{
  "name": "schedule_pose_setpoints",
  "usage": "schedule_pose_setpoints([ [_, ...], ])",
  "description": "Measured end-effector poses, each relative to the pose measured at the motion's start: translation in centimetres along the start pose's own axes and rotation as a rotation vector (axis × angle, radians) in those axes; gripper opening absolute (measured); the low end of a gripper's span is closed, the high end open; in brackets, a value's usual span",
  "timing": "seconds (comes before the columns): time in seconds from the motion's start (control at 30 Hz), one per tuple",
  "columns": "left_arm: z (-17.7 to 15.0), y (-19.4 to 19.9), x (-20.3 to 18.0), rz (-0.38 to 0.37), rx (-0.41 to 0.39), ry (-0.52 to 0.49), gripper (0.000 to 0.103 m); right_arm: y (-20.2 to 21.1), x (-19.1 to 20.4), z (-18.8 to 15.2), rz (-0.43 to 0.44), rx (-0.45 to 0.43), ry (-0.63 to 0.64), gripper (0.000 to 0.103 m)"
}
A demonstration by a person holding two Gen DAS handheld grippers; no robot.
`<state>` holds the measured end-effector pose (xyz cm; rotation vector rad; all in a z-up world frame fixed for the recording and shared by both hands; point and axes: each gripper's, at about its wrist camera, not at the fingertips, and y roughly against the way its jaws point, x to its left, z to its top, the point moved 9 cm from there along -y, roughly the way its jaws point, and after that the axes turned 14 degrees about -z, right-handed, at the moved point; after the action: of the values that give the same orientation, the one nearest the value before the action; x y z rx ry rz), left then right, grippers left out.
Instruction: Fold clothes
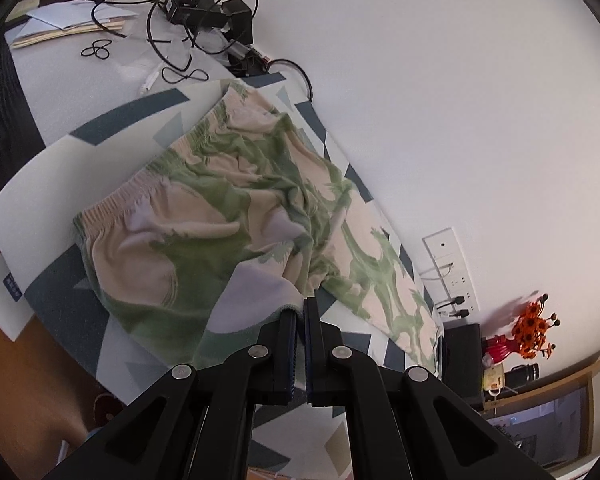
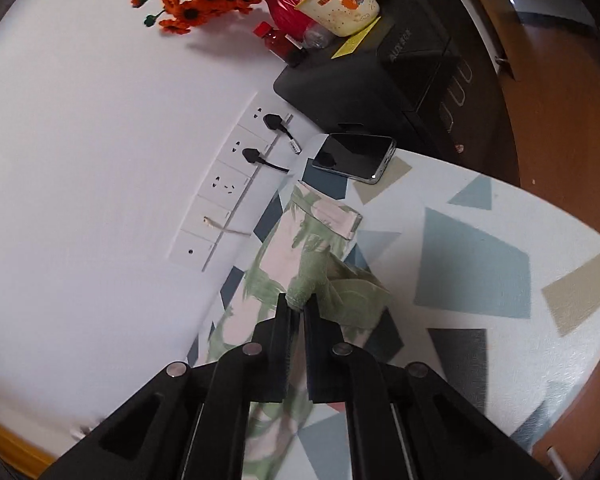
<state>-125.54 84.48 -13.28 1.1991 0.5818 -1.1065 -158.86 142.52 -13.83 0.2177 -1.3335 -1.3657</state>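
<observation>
Shorts (image 1: 228, 216) lay spread on the patterned surface (image 1: 60, 168) by the wall. Left claw (image 1: 301, 309) pinched the hem edge; right claw (image 2: 298, 303) clamped a green fold. Black box (image 2: 412, 52) w/ embossed lettering, unreadable; mug (image 2: 348, 4) print too small.

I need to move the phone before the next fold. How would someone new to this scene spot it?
Find the patterned board and follow it to the end near the wall sockets. The phone lies flat there, just beyond the green-leaf garment: the only dark, glossy slab on the board.
</observation>
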Motion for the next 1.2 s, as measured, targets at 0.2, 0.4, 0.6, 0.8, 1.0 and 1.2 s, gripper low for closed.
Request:
schedule_pose_setpoints([
  [0.2,-1.3,0.1,1.4,0.029,0.022,0.031,0.002,-1.6,-13.2,-4.9,-0.238,0.139,-0.320,0.037],
  [0.4,-1.4,0.2,0.9,0.028,0.009,0.010,0.002,-3.2,-11.8,-7.4,-0.246,0.202,-0.225,0.038],
  [0.6,-1.2,1.1,1.6,0.033,-0.018,0.045,0.002,-5.1,-11.7,-8.6,-0.299,0.228,-0.197,0.038],
  [0.8,-0.9,1.8,1.1,0.051,-0.035,0.022,0.002,-6.3,-10.1,-7.9,-0.280,0.178,-0.114,0.019],
  [1.0,-0.2,3.3,-2.4,0.045,-0.052,-0.125,0.002,-3.6,-4.7,-4.5,-0.052,0.101,-0.142,0.007],
  [1.2,1.0,4.4,-7.2,-0.050,-0.045,-0.219,0.002,5.1,2.9,1.0,0.163,-0.118,-0.050,0.007],
])
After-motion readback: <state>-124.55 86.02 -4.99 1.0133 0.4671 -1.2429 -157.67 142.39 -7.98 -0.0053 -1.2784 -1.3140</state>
